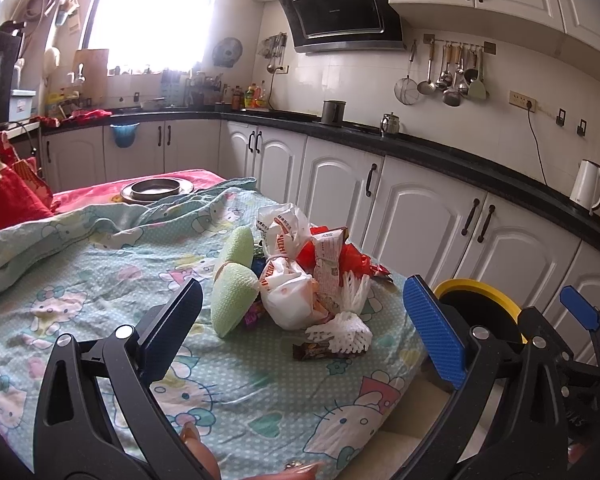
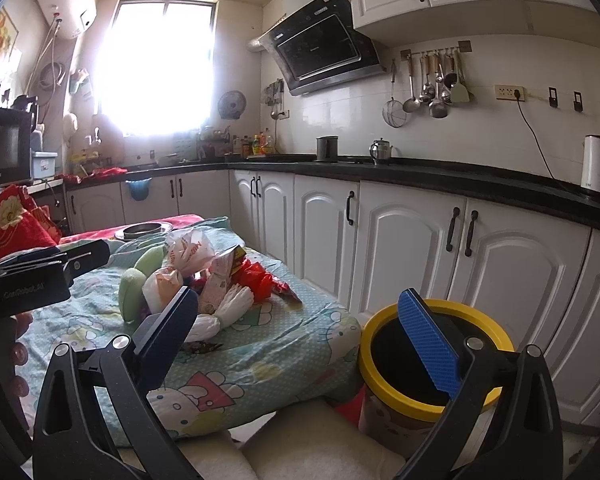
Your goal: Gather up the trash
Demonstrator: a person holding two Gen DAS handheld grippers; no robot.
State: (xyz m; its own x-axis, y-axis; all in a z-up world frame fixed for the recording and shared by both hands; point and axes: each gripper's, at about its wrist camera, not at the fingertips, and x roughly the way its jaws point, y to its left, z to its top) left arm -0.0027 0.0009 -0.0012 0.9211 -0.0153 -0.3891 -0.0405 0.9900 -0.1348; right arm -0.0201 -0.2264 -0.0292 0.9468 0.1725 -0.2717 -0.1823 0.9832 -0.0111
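Note:
A pile of trash (image 1: 300, 272) lies on the Hello Kitty sheet (image 1: 100, 280): white plastic bags, red wrappers, green foam sleeves (image 1: 236, 296), white foam netting (image 1: 340, 332) and a brown snack wrapper (image 1: 314, 351). My left gripper (image 1: 304, 320) is open and empty, just short of the pile. The pile also shows in the right wrist view (image 2: 204, 280). A yellow-rimmed bin (image 2: 432, 360) stands on the floor beside the bed's corner. My right gripper (image 2: 300, 336) is open and empty, above the bed's edge and the bin. The bin's rim shows in the left wrist view (image 1: 480, 300).
White kitchen cabinets (image 2: 400, 248) with a black counter run along the right. A white kettle (image 2: 598, 168) stands on the counter. A metal dish (image 1: 156, 190) and red pillows (image 1: 4, 188) lie at the bed's far end. The left gripper's body (image 2: 32, 280) shows at left.

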